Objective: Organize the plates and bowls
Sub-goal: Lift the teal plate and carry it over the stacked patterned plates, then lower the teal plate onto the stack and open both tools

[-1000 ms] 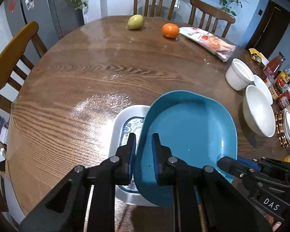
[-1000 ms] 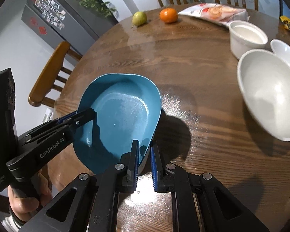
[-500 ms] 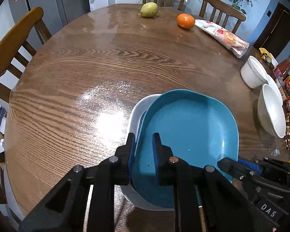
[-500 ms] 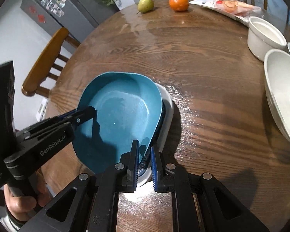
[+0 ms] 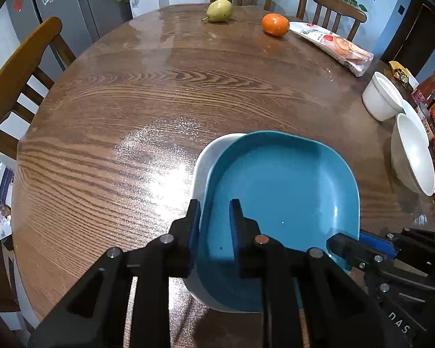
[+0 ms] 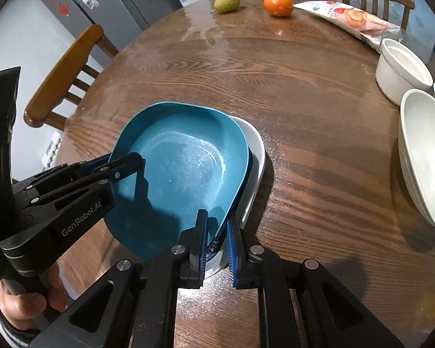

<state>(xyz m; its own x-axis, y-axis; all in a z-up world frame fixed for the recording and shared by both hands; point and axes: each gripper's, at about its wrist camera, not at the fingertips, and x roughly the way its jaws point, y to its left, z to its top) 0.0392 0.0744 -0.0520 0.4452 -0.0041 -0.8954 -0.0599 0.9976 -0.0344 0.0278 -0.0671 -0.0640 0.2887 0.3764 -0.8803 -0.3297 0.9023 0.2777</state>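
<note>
Two grippers are pinching opposite rims of the blue plate (image 5: 278,203) as we are holding it over a white dish (image 5: 201,162) on the round wooden table (image 5: 159,87). Our left gripper (image 5: 214,226) is angling steeply down, jaws narrow on the near-left rim. Our right gripper (image 6: 216,237) is tilting likewise, clamped on the right rim. Well apart, white bowls (image 6: 426,150) and a ramekin (image 6: 403,69) are sitting at the right edge, a pear (image 5: 219,10), an orange (image 5: 274,24) and a snack packet (image 5: 333,46) at the far side.

"GenRobot.AI" marks the left gripper (image 6: 124,165); "DAS" the right gripper (image 5: 359,246).
</note>
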